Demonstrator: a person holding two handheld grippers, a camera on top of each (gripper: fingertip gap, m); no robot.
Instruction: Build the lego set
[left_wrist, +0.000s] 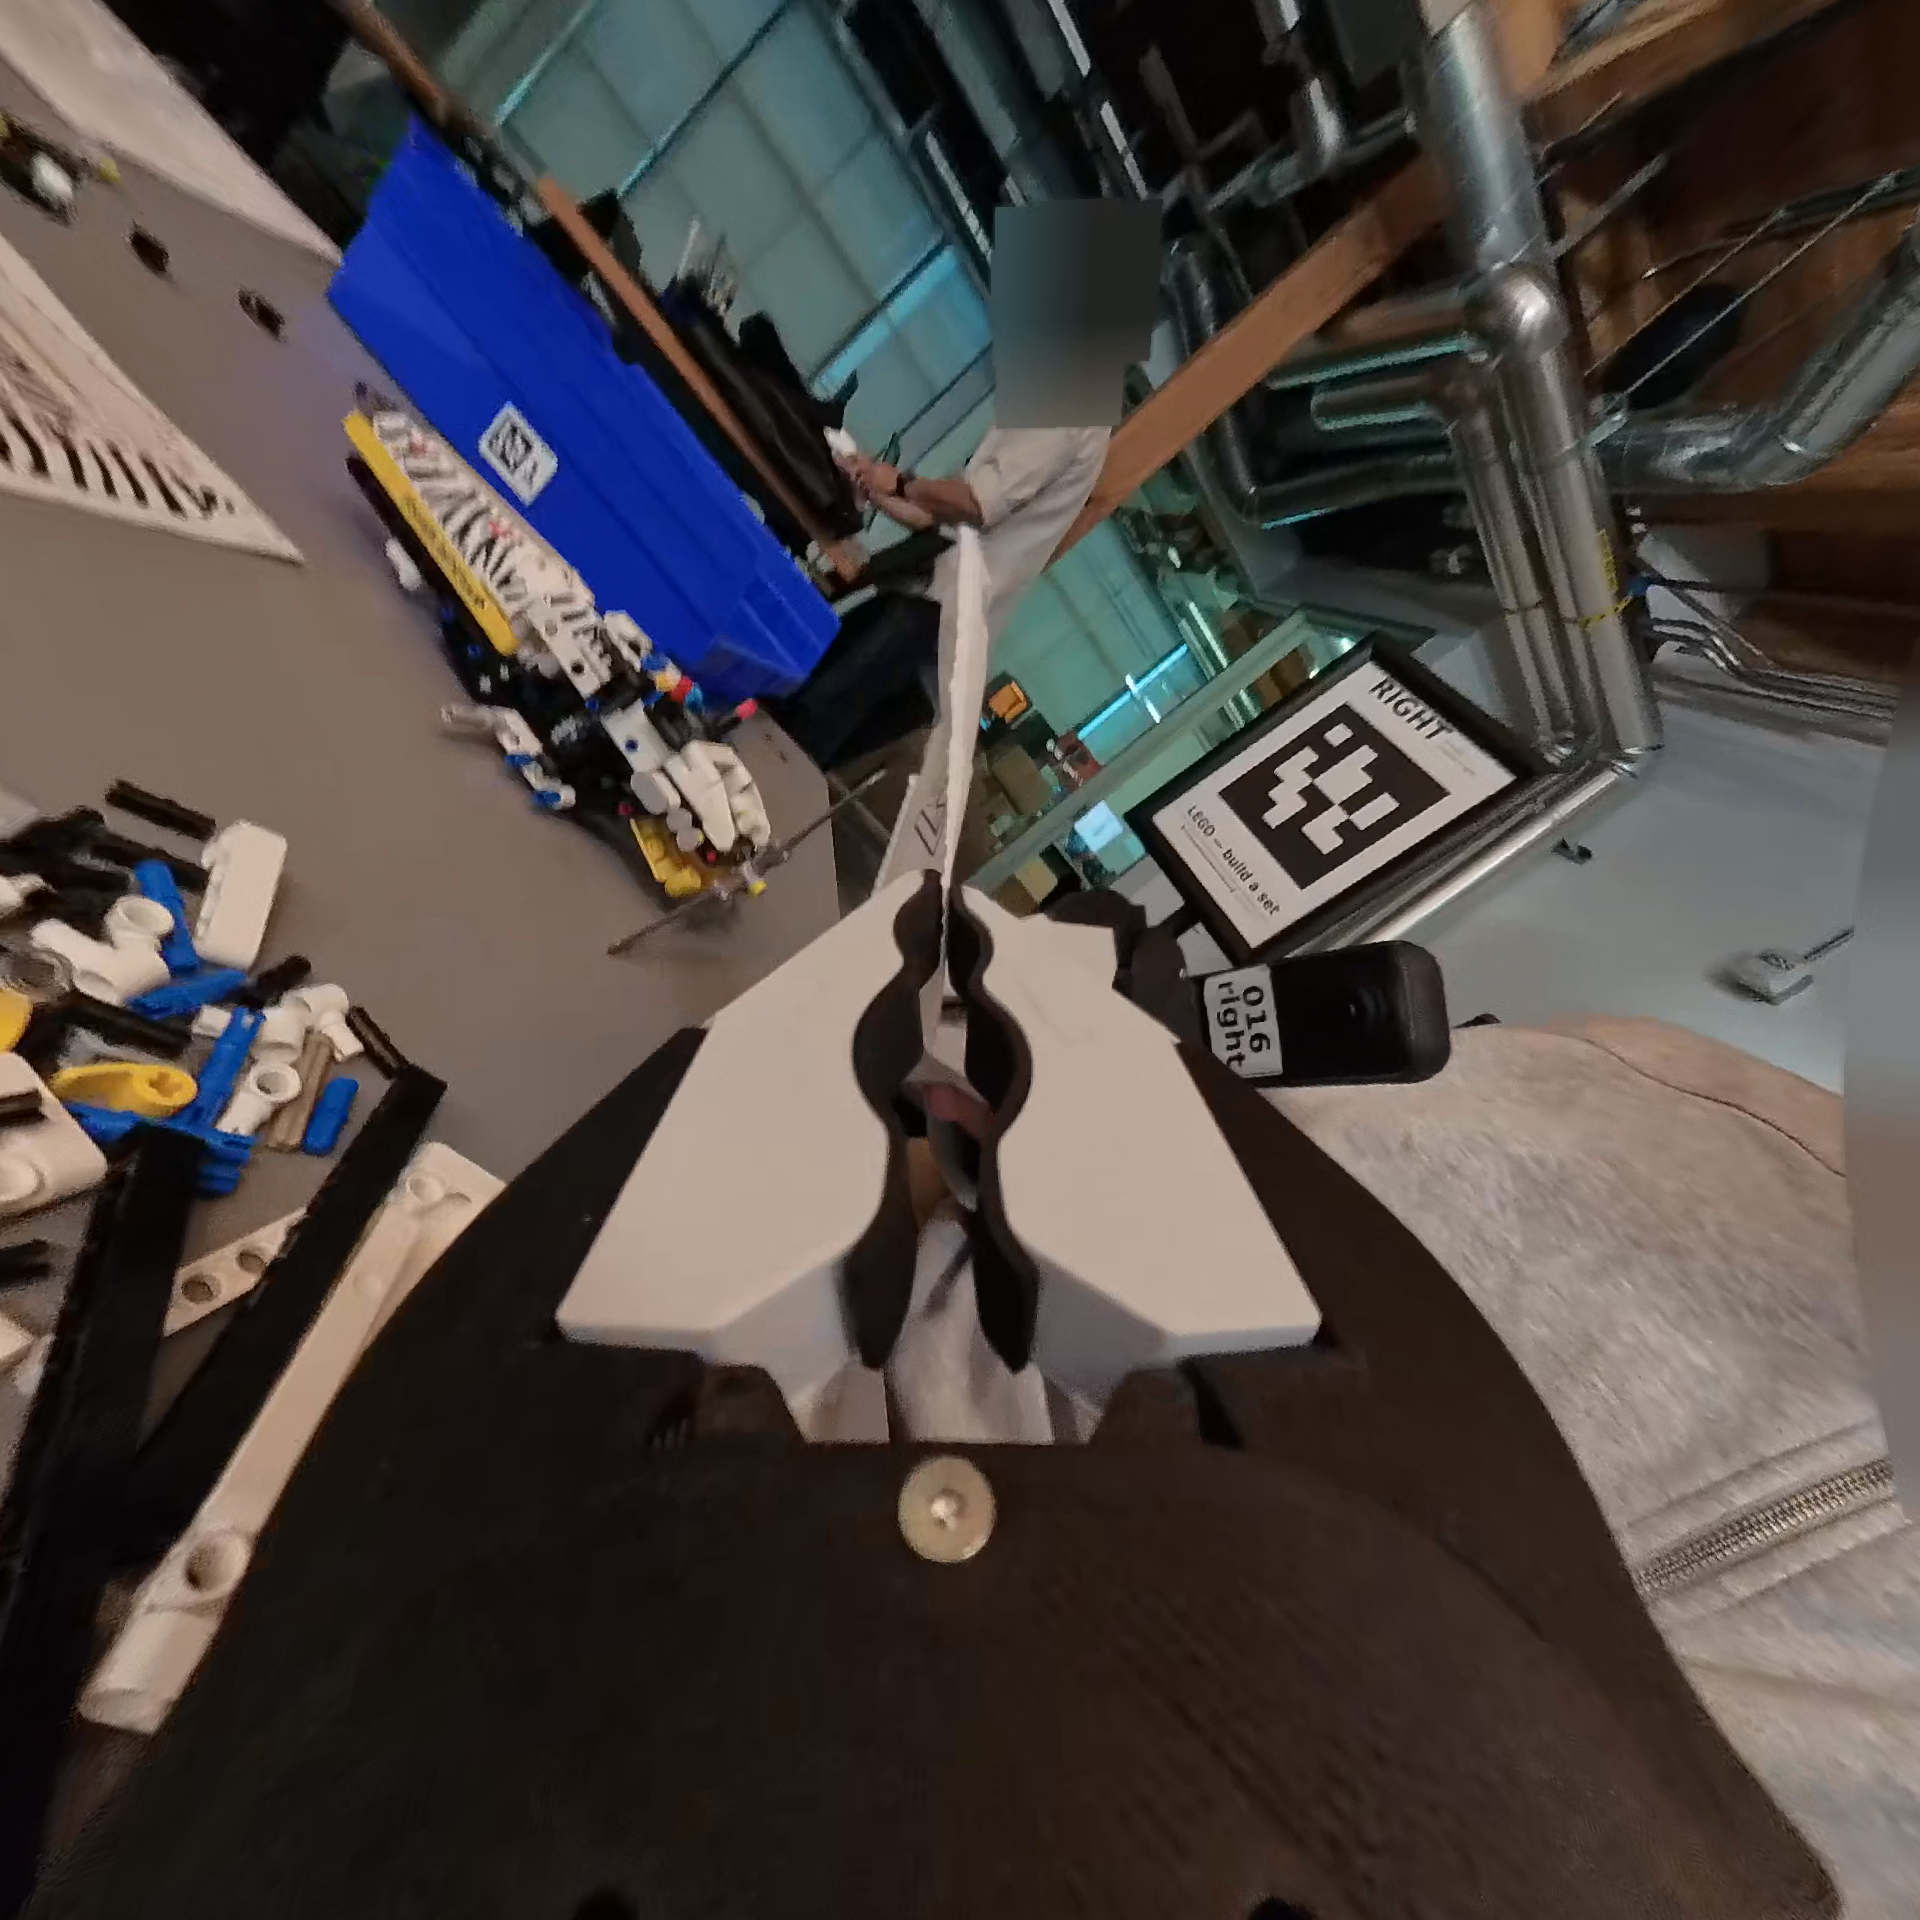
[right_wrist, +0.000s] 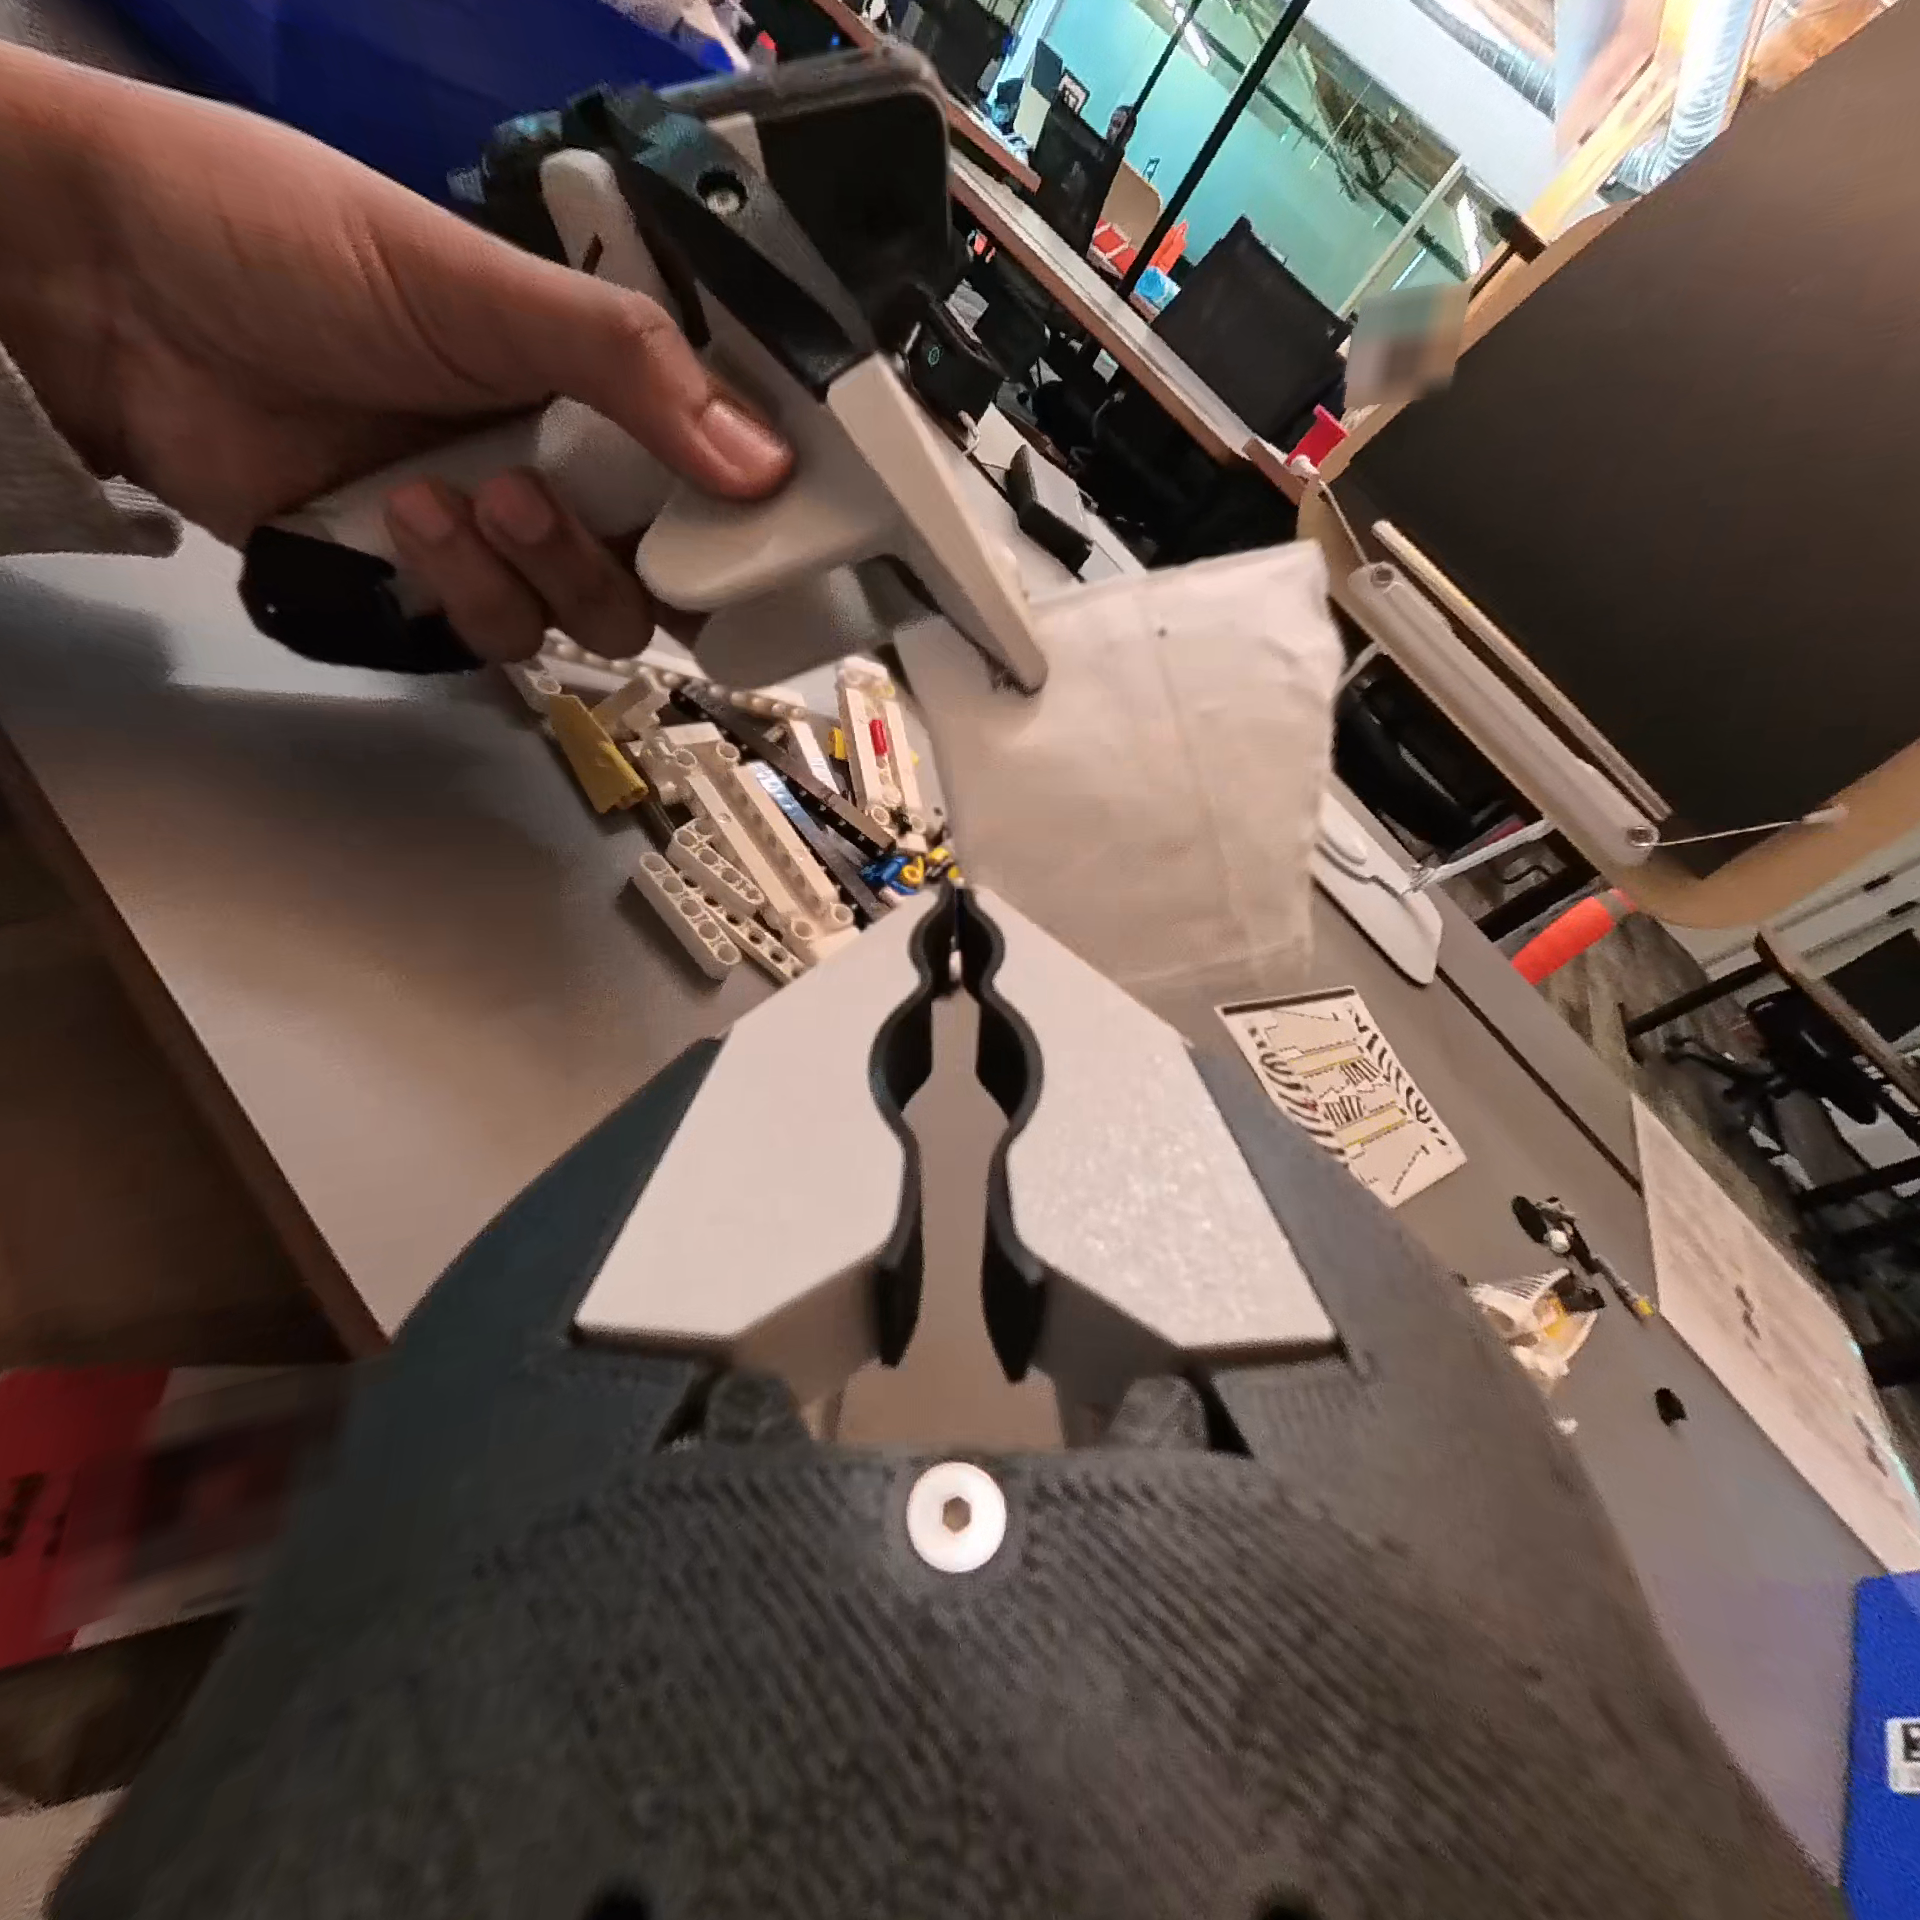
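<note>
A white paper bag (right_wrist: 1153, 790) hangs in the air between my two grippers. In the left wrist view it (left_wrist: 966, 665) shows edge-on, rising from my left gripper (left_wrist: 948, 896), which is shut on it. In the right wrist view my right gripper (right_wrist: 958, 906) is shut on the bag's lower edge. A hand (right_wrist: 312, 343) holds the left gripper (right_wrist: 1013, 665), which clamps the bag's upper left part. The right gripper's dark fingers (left_wrist: 1112, 935) sit just right of my left fingertips. A partly built black, white and yellow model (left_wrist: 582, 665) lies on the grey table (left_wrist: 312, 675).
Loose white, black, blue and yellow pieces (left_wrist: 156, 1018) lie at the left, and more beams (right_wrist: 748, 821) lie under the bag. A sticker sheet (right_wrist: 1340, 1091), a small sub-assembly (right_wrist: 1548, 1309) and a printed sheet (right_wrist: 1766, 1351) lie at the right. A blue bin (left_wrist: 582, 416) stands behind the model. Some 4 cm of space lies between my two pairs of fingers.
</note>
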